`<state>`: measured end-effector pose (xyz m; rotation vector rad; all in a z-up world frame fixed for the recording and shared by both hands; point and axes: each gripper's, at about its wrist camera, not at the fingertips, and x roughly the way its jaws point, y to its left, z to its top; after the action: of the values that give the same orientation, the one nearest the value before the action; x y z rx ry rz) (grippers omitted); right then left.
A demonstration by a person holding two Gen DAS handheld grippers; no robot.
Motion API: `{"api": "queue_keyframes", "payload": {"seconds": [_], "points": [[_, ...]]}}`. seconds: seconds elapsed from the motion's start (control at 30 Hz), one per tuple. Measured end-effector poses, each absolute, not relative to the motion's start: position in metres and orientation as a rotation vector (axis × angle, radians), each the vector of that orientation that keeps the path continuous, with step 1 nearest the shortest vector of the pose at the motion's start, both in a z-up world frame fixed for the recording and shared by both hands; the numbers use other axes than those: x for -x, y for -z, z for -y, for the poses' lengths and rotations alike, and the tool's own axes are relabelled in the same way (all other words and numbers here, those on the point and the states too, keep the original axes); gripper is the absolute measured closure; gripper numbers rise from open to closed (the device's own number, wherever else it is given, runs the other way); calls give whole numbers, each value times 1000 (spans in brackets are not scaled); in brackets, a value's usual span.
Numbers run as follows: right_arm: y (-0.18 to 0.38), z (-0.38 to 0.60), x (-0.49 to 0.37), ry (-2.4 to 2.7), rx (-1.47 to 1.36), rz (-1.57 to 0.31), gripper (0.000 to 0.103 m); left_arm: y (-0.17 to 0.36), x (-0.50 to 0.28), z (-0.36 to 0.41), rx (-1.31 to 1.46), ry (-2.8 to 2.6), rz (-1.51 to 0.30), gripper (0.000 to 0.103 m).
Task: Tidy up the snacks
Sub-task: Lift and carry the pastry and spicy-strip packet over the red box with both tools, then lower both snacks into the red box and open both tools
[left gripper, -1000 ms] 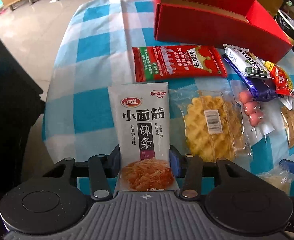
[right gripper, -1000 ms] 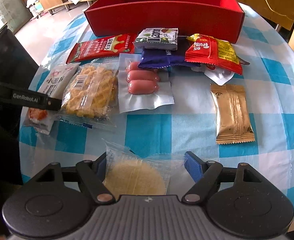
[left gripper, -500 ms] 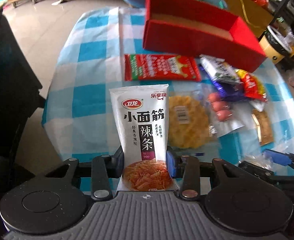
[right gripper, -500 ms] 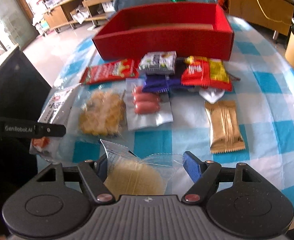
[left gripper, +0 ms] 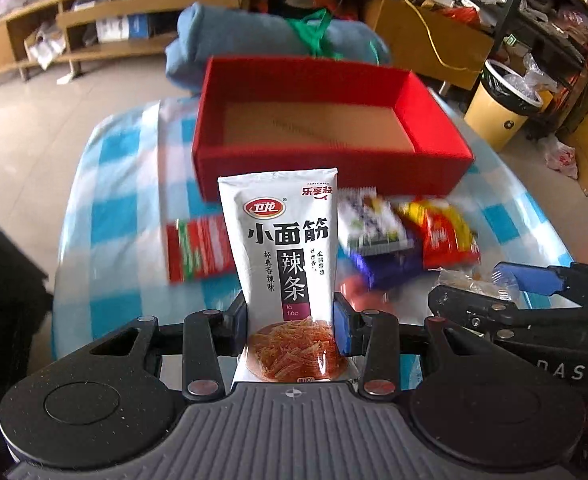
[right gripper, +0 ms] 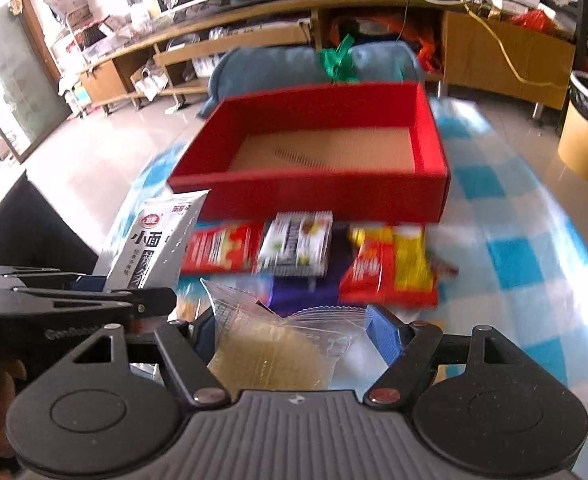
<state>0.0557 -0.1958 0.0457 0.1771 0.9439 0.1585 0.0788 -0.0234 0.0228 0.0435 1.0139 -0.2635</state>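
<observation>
Both jaws of the left gripper (left gripper: 291, 320) squeeze the low part of a white snack bag (left gripper: 287, 256), so the bag stands up straight with its top edge in front of the red box (left gripper: 326, 120). On the other side, the right gripper (right gripper: 291, 330) has its jaws partway apart, with a clear bag holding a round yellow cake (right gripper: 269, 356) between them. One blue pad (right gripper: 384, 332) sits at the crinkly edge of that clear bag, and the left side of the bag lies against the other finger, so the bag seems held, though the squeeze is hard to see. Both bags are up off the blue and white checked cloth (right gripper: 506, 248). That red box is open on top, has a brown floor, and sits at the far side of the table. Just in front of the box lie more snacks in a row: a flat red pack (right gripper: 221, 250), a white and black pack (right gripper: 296, 244) resting on a dark purple pack (right gripper: 294, 292), and a red and yellow pack (right gripper: 390, 268). These look blurry. Behind the box sits a rolled blue bundle (left gripper: 253, 36) with a green tie. A tan bin (left gripper: 502, 108) stands on the floor off to the right.
</observation>
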Motion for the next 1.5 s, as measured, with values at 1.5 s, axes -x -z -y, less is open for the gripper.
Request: {"api": "queue_keyframes", "payload": {"seconds": [1.5], "points": [[-15, 211, -253, -93, -36, -893, 33, 16, -241, 73, -196, 137, -1011, 53]]}}
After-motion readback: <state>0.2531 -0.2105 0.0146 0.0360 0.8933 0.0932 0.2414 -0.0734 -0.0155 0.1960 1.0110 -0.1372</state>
